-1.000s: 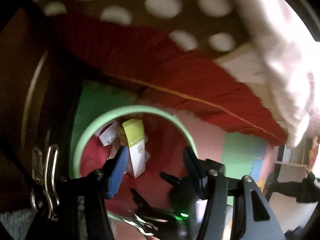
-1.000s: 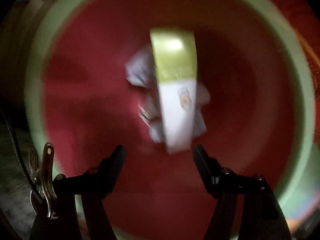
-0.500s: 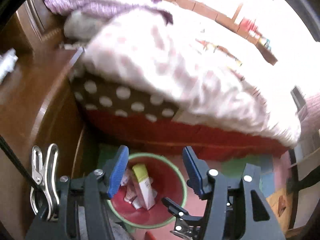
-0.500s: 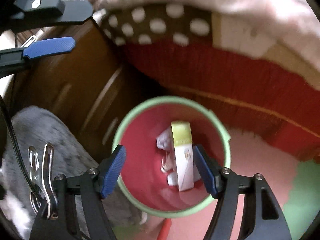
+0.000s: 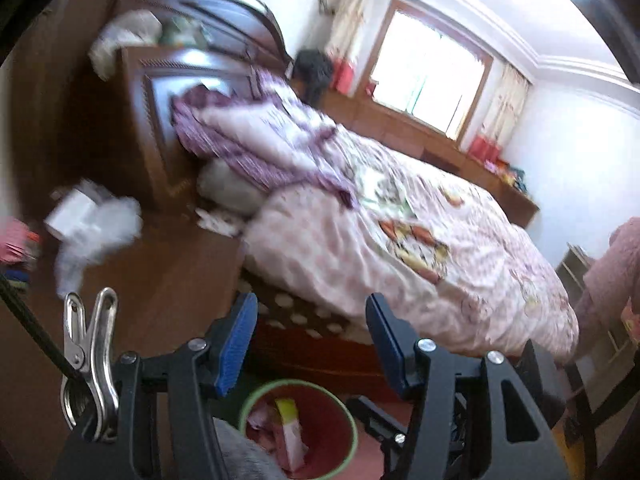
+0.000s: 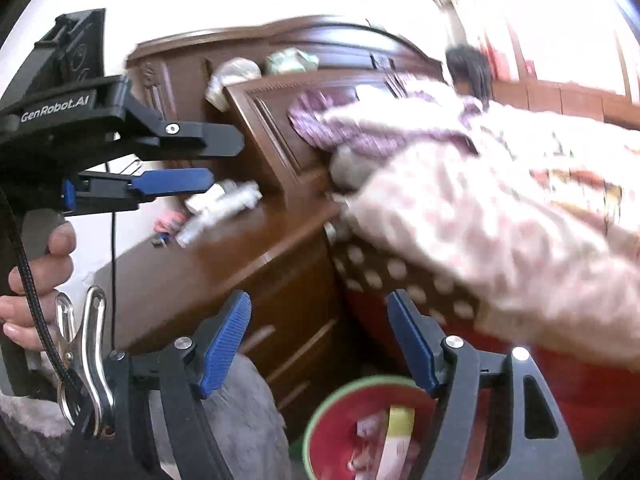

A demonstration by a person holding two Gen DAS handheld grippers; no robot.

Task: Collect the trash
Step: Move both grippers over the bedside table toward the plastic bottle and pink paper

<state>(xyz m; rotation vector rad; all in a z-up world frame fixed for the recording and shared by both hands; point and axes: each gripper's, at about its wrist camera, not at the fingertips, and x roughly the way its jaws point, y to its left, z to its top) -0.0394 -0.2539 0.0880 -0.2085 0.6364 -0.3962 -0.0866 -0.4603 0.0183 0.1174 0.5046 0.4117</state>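
Observation:
A red waste bin with a green rim (image 5: 298,382) stands on the floor between the bed and the nightstand. It holds a yellow-green and white carton (image 5: 291,428) and crumpled paper. My left gripper (image 5: 311,308) hangs open high above it with nothing between its blue pads. In the right wrist view the same bin (image 6: 316,424) and carton (image 6: 396,432) lie low in the frame. My right gripper (image 6: 319,304) is open and holds nothing. The left gripper (image 6: 226,160) shows at upper left, held by a hand (image 6: 40,272). White crumpled trash (image 6: 224,204) lies on the nightstand top.
A brown wooden nightstand (image 6: 224,264) with drawers stands left of the bin. White trash (image 5: 92,220) sits on its top beside small pink items (image 6: 170,220). A bed with a pink quilt (image 5: 400,240) fills the right. Grey fuzzy fabric (image 6: 240,412) is near the bin.
Both grippers have risen out of the bin and tilted upward. The bin has dropped to the bottom of both views; the bed and nightstand top have come into sight.

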